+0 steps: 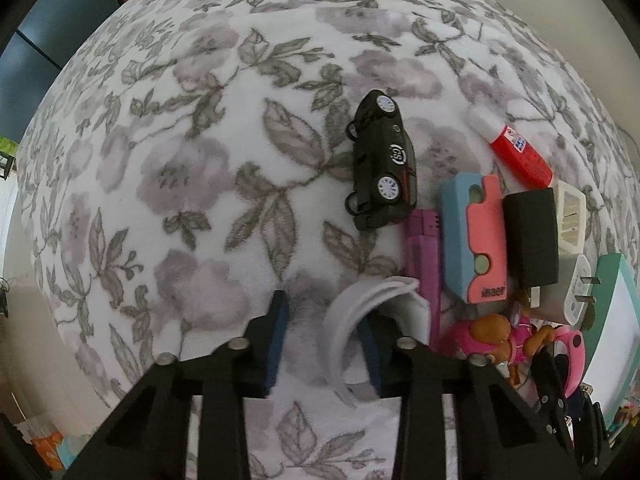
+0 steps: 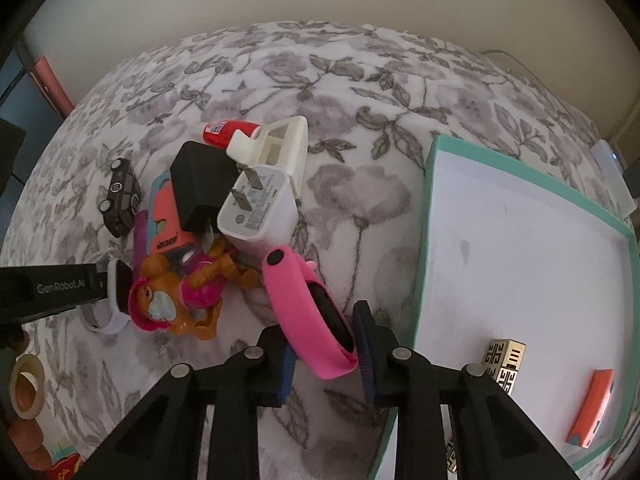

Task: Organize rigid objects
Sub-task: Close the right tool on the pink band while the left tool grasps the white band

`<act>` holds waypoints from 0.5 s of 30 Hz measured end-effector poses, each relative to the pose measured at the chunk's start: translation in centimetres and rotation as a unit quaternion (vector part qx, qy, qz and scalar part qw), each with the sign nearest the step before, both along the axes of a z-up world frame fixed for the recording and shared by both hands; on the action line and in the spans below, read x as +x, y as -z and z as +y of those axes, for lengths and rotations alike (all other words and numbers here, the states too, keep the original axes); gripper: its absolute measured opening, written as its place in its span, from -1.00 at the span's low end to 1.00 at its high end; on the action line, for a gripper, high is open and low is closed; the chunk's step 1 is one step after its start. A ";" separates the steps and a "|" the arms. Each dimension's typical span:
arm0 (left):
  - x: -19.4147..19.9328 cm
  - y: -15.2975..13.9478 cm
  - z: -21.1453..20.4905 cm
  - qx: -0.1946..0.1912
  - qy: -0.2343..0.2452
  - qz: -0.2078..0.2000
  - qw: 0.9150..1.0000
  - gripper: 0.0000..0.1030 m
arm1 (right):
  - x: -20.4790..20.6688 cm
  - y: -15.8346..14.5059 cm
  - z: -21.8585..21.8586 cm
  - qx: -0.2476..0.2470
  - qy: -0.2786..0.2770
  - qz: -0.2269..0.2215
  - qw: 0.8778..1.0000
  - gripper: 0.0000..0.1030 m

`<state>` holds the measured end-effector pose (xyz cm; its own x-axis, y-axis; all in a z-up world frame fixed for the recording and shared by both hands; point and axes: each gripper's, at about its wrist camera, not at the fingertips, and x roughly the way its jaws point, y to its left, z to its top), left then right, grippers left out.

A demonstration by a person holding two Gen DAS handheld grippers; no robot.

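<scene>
A white wristband [image 1: 352,320] lies on the flowered blanket between the fingers of my left gripper [image 1: 324,344]. The right pad sits inside its loop, and blanket shows between the left pad [image 1: 276,344] and the strap, so this gripper is open. The right wrist view shows the same left gripper [image 2: 96,280] over the white wristband [image 2: 110,312]. My right gripper [image 2: 326,360] is shut on a pink wristband [image 2: 304,304] with a black screen. Beside it, a teal-rimmed tray [image 2: 428,208] holds a gold cube [image 2: 504,364] and an orange piece [image 2: 592,408].
A pile lies between the grippers: a black toy car [image 1: 384,164], red glue bottle [image 1: 520,152], blue-and-pink block [image 1: 476,236], purple piece [image 1: 424,264], black charger [image 2: 200,188], white charger [image 2: 260,208], cream holder [image 2: 284,144] and dog figure [image 2: 176,300]. A tape roll [image 2: 26,384] lies at the blanket's edge.
</scene>
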<state>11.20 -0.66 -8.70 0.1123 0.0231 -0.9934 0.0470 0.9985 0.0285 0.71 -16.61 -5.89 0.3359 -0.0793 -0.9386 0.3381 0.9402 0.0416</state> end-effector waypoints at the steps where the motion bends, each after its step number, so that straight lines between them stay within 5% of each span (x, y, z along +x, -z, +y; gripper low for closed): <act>1: -0.2 -0.1 -0.3 0.002 0.004 -0.002 1.000 -0.59 | -0.1 0.0 -0.1 0.003 0.001 -0.001 1.000 -0.48; 5: -0.5 -0.7 -1.1 0.005 0.008 -0.002 1.000 -0.76 | -0.3 -0.3 -0.4 0.021 0.010 -0.008 1.000 -0.62; 15: -0.7 -2.2 -0.4 -0.011 -0.007 -0.015 1.000 -0.82 | -1.0 -1.7 -1.0 0.041 0.021 -0.037 0.998 -0.64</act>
<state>10.51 -1.06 -6.51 0.1427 0.0039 -0.9898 0.0317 0.9995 0.0085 -0.28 -17.57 -4.17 0.4022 -0.0194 -0.9153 0.3708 0.9175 0.1435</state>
